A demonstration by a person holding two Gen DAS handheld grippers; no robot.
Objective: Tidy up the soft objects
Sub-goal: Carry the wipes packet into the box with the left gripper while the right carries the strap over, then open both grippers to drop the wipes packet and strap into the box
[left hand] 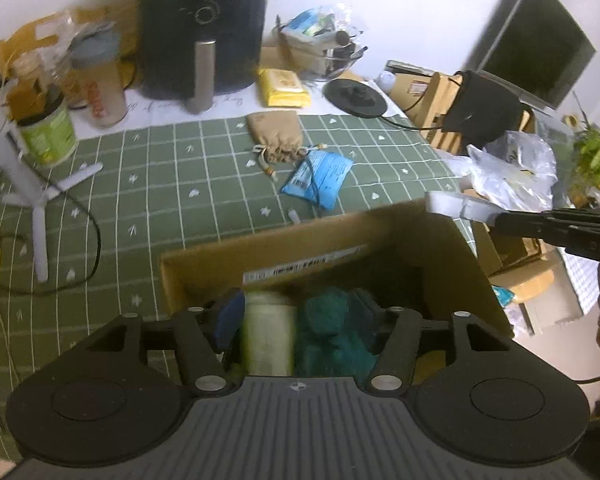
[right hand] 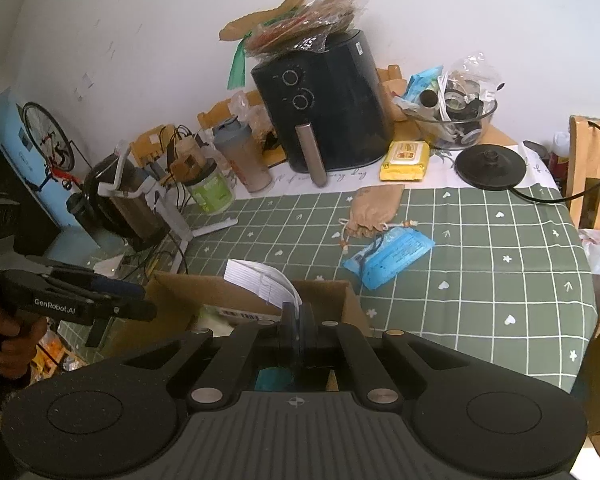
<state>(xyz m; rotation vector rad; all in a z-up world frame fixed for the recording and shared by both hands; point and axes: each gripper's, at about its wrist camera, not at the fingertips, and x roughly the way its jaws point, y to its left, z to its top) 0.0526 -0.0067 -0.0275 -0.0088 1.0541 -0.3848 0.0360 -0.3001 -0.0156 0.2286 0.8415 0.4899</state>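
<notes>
An open cardboard box (left hand: 300,232) stands on the green checked tablecloth (left hand: 160,184). My left gripper (left hand: 296,312) hangs over it, jaws open, with a cream roll (left hand: 268,332) and teal fabric (left hand: 332,332) lying in the box between the fingers. From the right, my right gripper (left hand: 496,218) reaches over the box rim (right hand: 180,280), shut on a white pleated cloth (right hand: 264,280). In the right wrist view the right gripper (right hand: 296,312) sits low in the middle and the left gripper (right hand: 146,302) at the left. A tan drawstring pouch (right hand: 376,208) and a blue packet (right hand: 392,256) lie beyond the box.
Along the back wall stand a black air fryer (right hand: 324,104), a yellow wipes pack (right hand: 406,160), a kettle base (right hand: 490,164), a glass bowl of odds (right hand: 456,120), a shaker bottle (right hand: 244,156) and a green jar (right hand: 212,192). A white tripod (left hand: 28,184) and cables lie left.
</notes>
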